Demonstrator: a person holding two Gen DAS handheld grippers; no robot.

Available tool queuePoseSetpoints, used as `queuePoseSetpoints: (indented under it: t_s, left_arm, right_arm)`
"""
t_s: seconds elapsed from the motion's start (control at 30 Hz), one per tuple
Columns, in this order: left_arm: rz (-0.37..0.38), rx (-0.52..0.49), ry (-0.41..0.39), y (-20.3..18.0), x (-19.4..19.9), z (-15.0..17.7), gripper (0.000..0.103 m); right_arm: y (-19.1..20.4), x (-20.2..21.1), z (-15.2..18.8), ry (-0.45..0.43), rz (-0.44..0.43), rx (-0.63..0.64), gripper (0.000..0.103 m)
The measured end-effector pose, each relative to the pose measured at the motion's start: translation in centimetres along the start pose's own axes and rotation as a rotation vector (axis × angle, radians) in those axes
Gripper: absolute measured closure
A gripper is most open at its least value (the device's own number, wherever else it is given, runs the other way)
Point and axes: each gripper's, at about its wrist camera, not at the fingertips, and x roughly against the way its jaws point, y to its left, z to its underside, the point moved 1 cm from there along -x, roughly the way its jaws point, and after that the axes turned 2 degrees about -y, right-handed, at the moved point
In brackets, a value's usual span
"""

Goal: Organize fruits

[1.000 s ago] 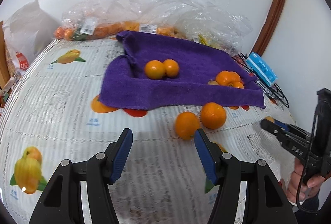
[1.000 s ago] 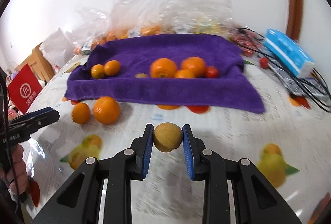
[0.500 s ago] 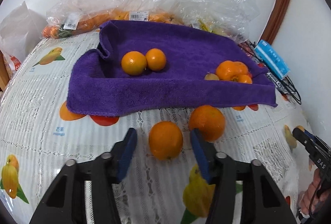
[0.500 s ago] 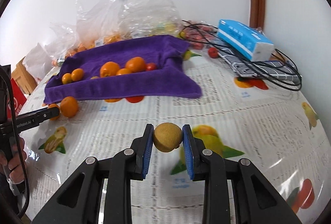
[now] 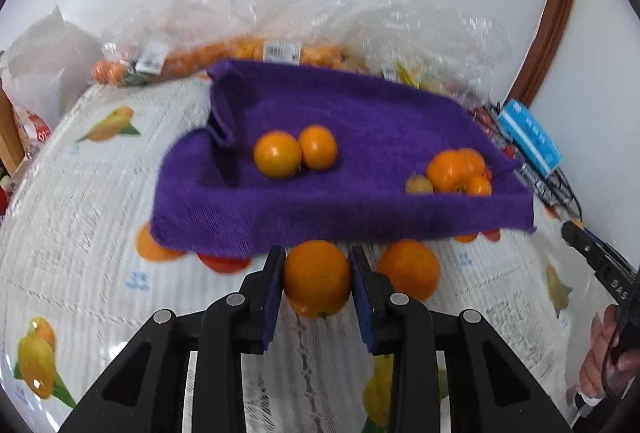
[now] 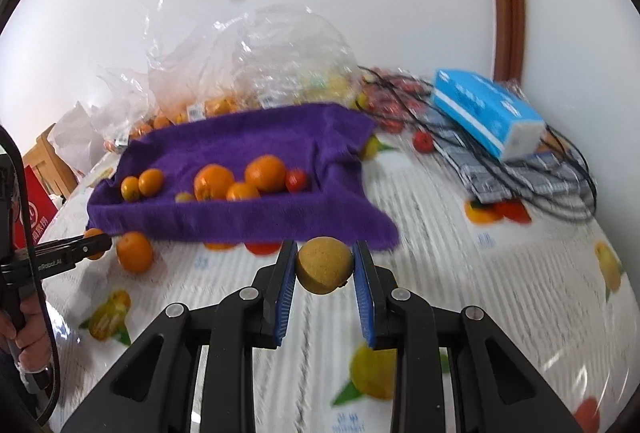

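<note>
My left gripper (image 5: 317, 279) is shut on an orange (image 5: 317, 277) just in front of the purple towel (image 5: 360, 137). A second loose orange (image 5: 409, 273) lies right beside it on the tablecloth. My right gripper (image 6: 325, 267) is shut on a brown round fruit (image 6: 325, 265) and holds it above the table, near the towel's (image 6: 248, 141) right corner. On the towel lie two small oranges (image 5: 296, 152) at the left and a cluster of oranges with a small yellow fruit and a red tomato (image 6: 297, 180) at the right.
Clear plastic bags (image 5: 280, 33) of oranges stand behind the towel against the wall. A blue tissue pack (image 6: 488, 113), black cables (image 6: 532, 181) and loose tomatoes (image 6: 422, 141) lie at the right. A white bag (image 5: 44, 61) is at the left.
My left gripper moved forward and closed on the loose orange. My right gripper, still holding the brown fruit, swung back toward the towel.
</note>
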Motion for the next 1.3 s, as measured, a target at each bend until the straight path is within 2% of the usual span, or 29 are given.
queuePoseSetpoints:
  t_s: [0.2,0.47,0.6,0.7,0.8,0.87,0.97,1.1,1.3]
  left_arm:
    - [0.014,0.008,-0.047,-0.1,0.6,-2.5,0.072]
    - [0.019,-0.003,-0.084,-0.3,-1.1,-5.3,0.072]
    - [0.042,0.016,-0.091,-0.3,-2.3,-5.8,0.072]
    - [0.038,0.019,-0.081,-0.3,-3.1,-5.6,0.072]
    - [0.032,0.019,-0.076,-0.1,-3.5,-5.4,0.072]
    - [0.029,0.025,-0.083,0.1,-3.3,-5.4,0.072]
    - [0.032,0.033,-0.088,0.4,-3.1,-5.4,0.072]
    - [0.014,0.033,-0.093,0.8,-2.6,-5.2,0.072]
    - [-0.012,0.063,-0.079,2.4,-1.9,-4.8,0.072]
  right_arm:
    - [1.0,-2.1,-3.0,-0.009,-0.021,0.027,0.075]
    - [1.6,-5.7,-5.7,0.017,-0.026,0.016,0.075]
    - [2.0,-8.1,-5.7,0.039,0.004,0.025,0.075]
    - [2.1,-9.3,-5.2,0.069,-0.006,0.029,0.075]
    - [2.3,-9.5,-4.9,0.061,-0.011,0.042,0.074]
    - [2.3,-9.3,-4.8,0.053,-0.016,0.040,0.064]
    - [2.3,-8.5,-4.7,0.021,-0.041,0.015,0.055]
    - [3.3,-7.4,-4.5,0.003,-0.064,0.020,0.054]
    - [7.3,-6.5,-3.5,0.036,-0.109,0.076,0.054]
